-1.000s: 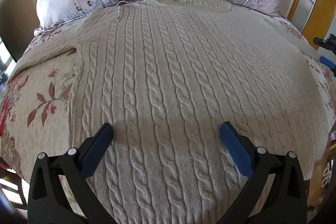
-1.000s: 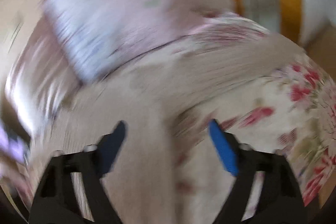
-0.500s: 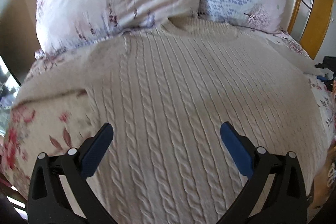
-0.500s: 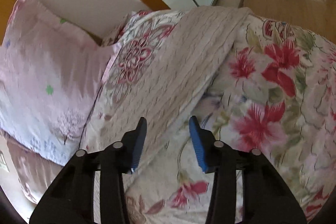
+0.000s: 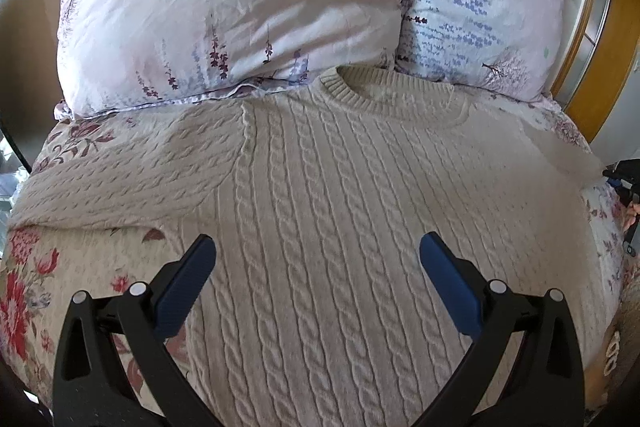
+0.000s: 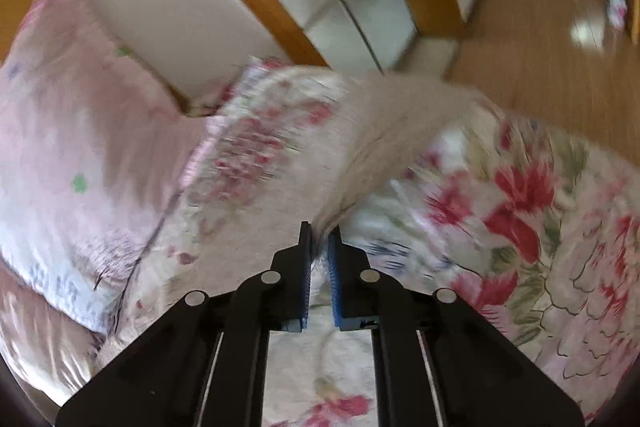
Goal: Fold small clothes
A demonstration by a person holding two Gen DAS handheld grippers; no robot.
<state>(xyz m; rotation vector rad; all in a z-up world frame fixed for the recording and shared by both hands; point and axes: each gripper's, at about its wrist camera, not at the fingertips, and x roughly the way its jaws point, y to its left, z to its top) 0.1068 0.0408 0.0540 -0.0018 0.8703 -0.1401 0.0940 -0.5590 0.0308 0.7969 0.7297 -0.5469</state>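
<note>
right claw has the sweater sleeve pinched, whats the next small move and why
Probably lift the sleeve and carry it across onto the sweater body. The right claw is shut on the sleeve's end, the body lies flat on the bed, and the left claw hovers open, holding nothing.

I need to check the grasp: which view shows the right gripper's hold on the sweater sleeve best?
Right wrist: the right gripper pinches the sweater sleeve between its pads, though blurred. Left wrist shows only the gripper's edge at far right.

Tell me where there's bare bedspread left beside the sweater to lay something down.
Free: the floral bedspread under the sweater's outstretched sleeve, beside the left gripper. Crowded: pillows butt against the collar.
</note>
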